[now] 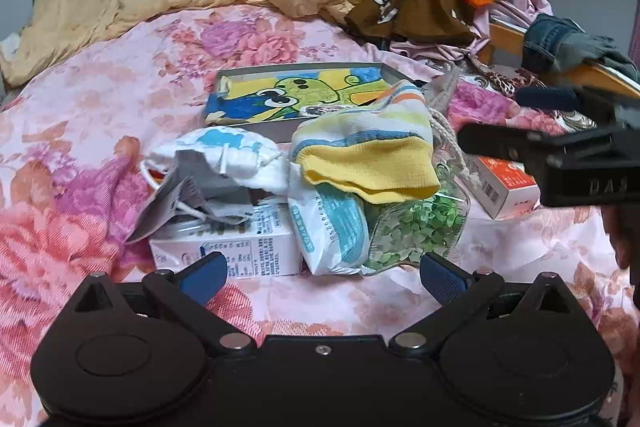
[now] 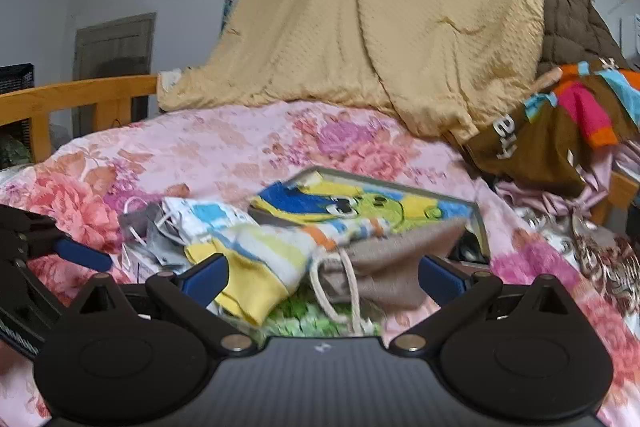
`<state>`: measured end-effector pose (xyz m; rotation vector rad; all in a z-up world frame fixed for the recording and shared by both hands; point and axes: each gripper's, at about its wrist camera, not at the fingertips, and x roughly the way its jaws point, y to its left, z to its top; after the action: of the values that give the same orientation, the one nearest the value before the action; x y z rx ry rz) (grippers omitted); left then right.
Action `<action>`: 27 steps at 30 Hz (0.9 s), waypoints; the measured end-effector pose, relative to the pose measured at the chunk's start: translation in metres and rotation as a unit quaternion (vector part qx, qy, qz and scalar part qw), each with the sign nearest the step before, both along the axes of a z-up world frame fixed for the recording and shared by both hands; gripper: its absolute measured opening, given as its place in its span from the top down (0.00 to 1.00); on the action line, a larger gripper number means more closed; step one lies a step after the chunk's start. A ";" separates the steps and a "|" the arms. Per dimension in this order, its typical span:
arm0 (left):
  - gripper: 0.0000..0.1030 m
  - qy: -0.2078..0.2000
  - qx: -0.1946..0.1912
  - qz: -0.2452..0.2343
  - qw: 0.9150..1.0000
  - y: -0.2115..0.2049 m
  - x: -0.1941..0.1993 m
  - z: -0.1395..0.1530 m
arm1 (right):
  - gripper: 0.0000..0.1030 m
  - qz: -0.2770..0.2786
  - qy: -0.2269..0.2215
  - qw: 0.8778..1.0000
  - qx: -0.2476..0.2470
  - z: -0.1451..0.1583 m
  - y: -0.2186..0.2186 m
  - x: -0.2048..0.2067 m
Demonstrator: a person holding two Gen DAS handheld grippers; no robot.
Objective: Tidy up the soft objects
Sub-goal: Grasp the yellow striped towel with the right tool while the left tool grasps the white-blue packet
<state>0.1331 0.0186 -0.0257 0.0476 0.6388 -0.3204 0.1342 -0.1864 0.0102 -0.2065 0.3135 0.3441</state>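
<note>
Your left tongs (image 1: 320,275) and right tongs (image 2: 323,277) are spread wide, holding nothing. A striped sock (image 1: 368,151) tops the pile on the bed (image 1: 120,99), boxes (image 1: 240,251) crowding around it.

Soft, even indoor light falls across the bedspread (image 1: 120,75), with no hard shadows and no clear source in view. Colours read slightly washed. Both fisheye views bend straight lines toward the edges and darken to black at the corners. The left wrist view is mostly sharp, though the right gripper (image 1: 500,139) at its edge smears with motion. The right wrist view is softer overall, blurring the socks (image 2: 256,263) and the blanket (image 2: 400,27). Faint glare marks the plastic bag (image 1: 420,223).
</note>
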 end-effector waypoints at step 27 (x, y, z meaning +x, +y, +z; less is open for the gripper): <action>0.22 0.027 -0.048 -0.056 0.997 -0.003 0.032 -0.022 | 0.08 0.083 0.015 0.995 -0.059 -0.013 0.049 0.061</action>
<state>0.1654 0.0153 -0.0480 -0.0169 0.6742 -0.4623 0.1953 -0.1378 -0.0028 -0.3455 0.3476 0.4928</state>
